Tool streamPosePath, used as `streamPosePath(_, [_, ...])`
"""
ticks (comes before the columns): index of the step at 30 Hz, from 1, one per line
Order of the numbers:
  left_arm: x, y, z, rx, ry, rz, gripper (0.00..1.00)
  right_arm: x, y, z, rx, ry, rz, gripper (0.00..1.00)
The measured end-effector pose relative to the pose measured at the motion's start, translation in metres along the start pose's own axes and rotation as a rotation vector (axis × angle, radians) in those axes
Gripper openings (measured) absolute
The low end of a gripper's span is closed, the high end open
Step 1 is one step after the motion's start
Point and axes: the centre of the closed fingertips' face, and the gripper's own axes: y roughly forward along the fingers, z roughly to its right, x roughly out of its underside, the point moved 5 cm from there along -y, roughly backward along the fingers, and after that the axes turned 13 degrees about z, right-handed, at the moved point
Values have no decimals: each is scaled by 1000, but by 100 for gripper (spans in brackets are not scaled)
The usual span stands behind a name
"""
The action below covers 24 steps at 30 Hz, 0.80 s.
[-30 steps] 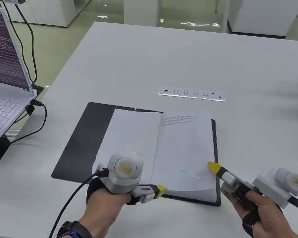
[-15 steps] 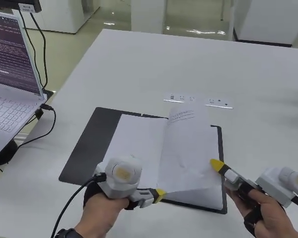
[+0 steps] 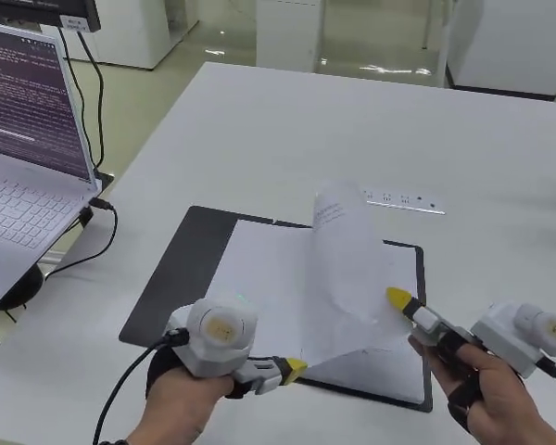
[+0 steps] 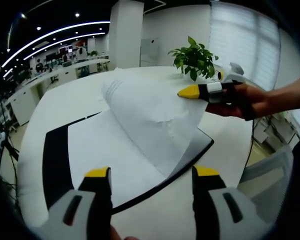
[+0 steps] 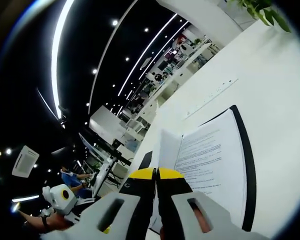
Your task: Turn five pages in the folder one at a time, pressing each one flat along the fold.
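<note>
1. White paper is the worry. The page [image 3: 347,264] stands curled up off the right half of the black folder [image 3: 181,273], with its outer edge pinched between the closed jaws of the right gripper [image 3: 398,300]. A pull outward rather than across the fold would likely tear the page at the binding, or crease it where it bows.
2. Whether the pinch has caught more than one sheet cannot be told. If it has, two pages would turn at once and spoil the count.
3. The left gripper [image 3: 293,369] sits with its jaws wide apart, holding nothing, just beside the folder's near edge close to the fold. Brought in too early, it could trap the page's lower corner and fold it over.
4. The folder lies open and unweighted on a smooth white table [image 3: 259,120], so a sideways drag may slide it.
5. A socket strip [image 3: 403,199] is set into the table beyond the folder. An open laptop [image 3: 28,158] sits well apart at the left, and its cable [image 3: 85,252] trails toward the folder.
6. A potted plant [image 4: 195,57] stands further off, and the room is an open office with strip lights on the ceiling.
</note>
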Motion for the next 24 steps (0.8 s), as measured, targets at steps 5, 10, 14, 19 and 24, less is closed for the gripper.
streamPosePath(5, [-2,-6,-5,-13,-1,8,65,4,9,-6,-11,3,-8,0])
streamPosePath(10, [-4,-13,-10,-33,-11,22,65,8,20,-17,-31,5,-17,0])
streamPosePath(14, [-4,-15,-14,-40,-11,22,65,13,27,-23,-43,9,-24,0])
streamPosePath(19, [-5,-19,-18,-44,-13,27,66,22,38,-31,-59,21,-33,0])
streamPosePath(24, [-4,-26,-23,-57,-22,33,66,34,49,-41,-76,25,-56,0])
